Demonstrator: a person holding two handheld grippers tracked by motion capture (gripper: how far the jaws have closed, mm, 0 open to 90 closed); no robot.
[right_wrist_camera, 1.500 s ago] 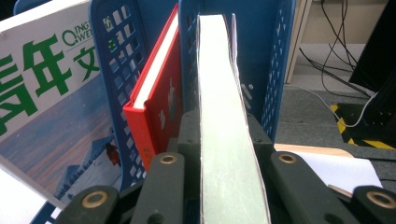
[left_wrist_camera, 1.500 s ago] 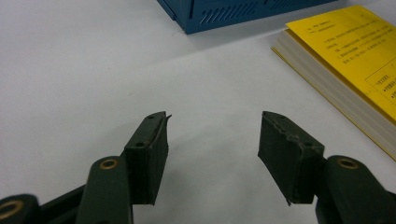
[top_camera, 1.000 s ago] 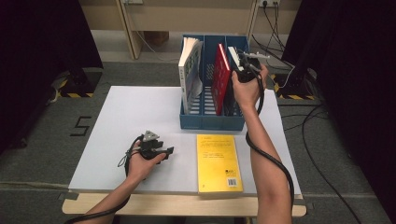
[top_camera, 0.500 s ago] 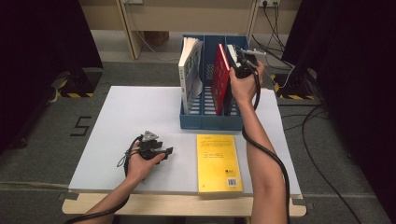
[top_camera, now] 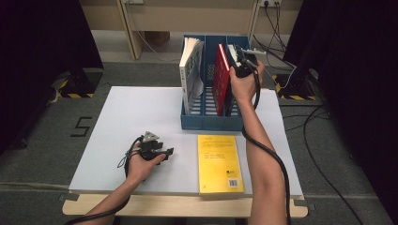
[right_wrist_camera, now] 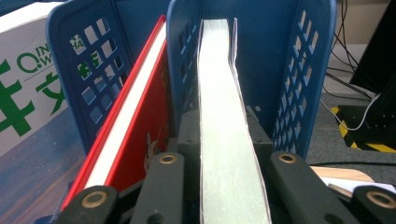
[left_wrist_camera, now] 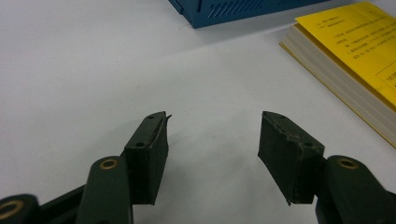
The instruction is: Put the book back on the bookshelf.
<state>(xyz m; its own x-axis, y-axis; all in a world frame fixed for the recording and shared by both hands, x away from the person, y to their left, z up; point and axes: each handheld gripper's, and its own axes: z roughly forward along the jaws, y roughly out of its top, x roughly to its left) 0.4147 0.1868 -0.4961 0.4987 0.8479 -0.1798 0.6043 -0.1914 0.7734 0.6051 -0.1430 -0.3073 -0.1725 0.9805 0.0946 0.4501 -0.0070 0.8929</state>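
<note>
Right claw (right_wrist_camera: 219, 154) is clamped on a pale-edged book (right_wrist_camera: 224, 116), shifted slightly leftward over the blue rack's (top_camera: 206, 119) rightmost slot (lowering looks next); left claw (left_wrist_camera: 212, 140) is left open.

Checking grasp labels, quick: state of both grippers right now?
Left gripper: open, empty, resting on the table.
Right gripper: shut on a book in the blue rack.

Floor mark (top_camera: 82, 126) left of table reads "5". White book (right_wrist_camera: 28, 70) cover: green "Q.IN", rest cut off. Yellow book (top_camera: 218, 162) print too small.
</note>
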